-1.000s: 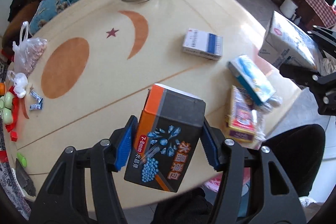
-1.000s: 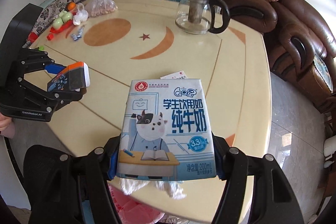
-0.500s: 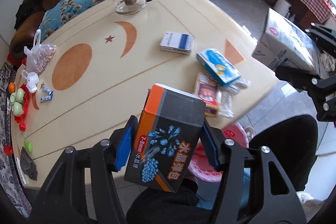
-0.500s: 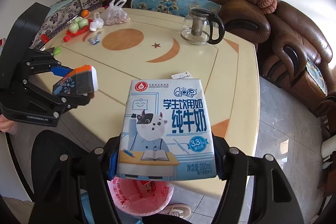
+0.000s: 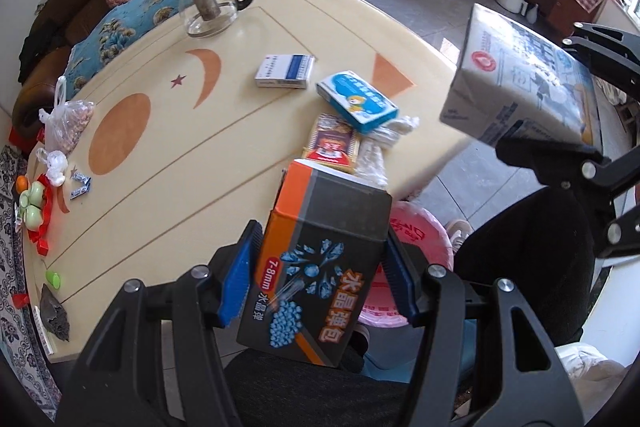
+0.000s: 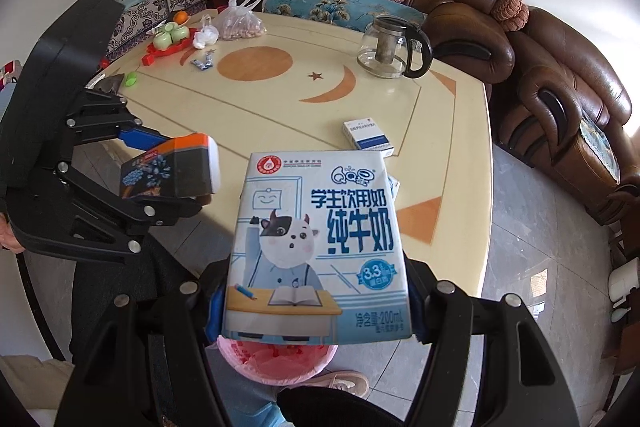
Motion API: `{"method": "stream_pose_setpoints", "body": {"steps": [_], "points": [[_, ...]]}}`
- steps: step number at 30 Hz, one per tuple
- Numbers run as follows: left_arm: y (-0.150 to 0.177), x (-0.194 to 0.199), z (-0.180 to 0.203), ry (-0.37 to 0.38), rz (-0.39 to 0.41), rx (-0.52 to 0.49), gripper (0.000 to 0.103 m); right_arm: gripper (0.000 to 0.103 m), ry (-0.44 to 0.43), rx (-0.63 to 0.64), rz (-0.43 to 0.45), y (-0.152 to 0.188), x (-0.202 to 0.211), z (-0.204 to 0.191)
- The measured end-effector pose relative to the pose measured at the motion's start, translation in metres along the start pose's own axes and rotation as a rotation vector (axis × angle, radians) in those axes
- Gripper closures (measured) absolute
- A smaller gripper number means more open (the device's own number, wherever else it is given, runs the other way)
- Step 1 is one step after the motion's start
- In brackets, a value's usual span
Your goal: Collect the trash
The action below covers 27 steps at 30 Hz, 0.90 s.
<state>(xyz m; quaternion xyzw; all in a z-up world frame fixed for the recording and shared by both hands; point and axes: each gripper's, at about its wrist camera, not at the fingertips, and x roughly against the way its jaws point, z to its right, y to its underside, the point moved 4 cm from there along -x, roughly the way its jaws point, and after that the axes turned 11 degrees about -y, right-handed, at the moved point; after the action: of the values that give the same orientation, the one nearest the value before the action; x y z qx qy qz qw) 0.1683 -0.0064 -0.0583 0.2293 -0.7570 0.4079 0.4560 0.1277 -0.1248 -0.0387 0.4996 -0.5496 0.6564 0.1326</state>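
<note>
My left gripper is shut on a black and orange box, held off the table's near edge above a pink-lined trash bin. It also shows in the right wrist view. My right gripper is shut on a blue and white milk carton, held over the bin. The carton shows at the right of the left wrist view. More trash lies near the table edge: a blue and white box, a red and gold packet, crumpled white wrapping.
The round cream table holds a white and blue medicine box, a glass teapot, a bag of nuts, candies and green cups on a red tray. Brown sofas ring the table.
Both grippers have pulled back from the table with their boxes. The table now looks farther away and the pink bin has come into view below both held items.
</note>
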Motion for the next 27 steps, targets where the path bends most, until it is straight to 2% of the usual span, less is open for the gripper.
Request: {"method": "stream_pose_setpoints", "body": {"steps": [12,19,27], "points": [[0.018,0.001,0.037,0.043,0.011,-0.021,0.045,0.039,-0.018,0.006,-0.03,0.034,-0.001,-0.022],[0.029,-0.003,0.053,0.028,0.022,-0.045,0.045,0.039,-0.024,-0.015,-0.047,0.051,-0.006,-0.022],[0.041,-0.018,0.068,0.057,0.007,-0.056,0.045,0.039,-0.035,-0.044,-0.079,0.072,-0.022,-0.019]]}}
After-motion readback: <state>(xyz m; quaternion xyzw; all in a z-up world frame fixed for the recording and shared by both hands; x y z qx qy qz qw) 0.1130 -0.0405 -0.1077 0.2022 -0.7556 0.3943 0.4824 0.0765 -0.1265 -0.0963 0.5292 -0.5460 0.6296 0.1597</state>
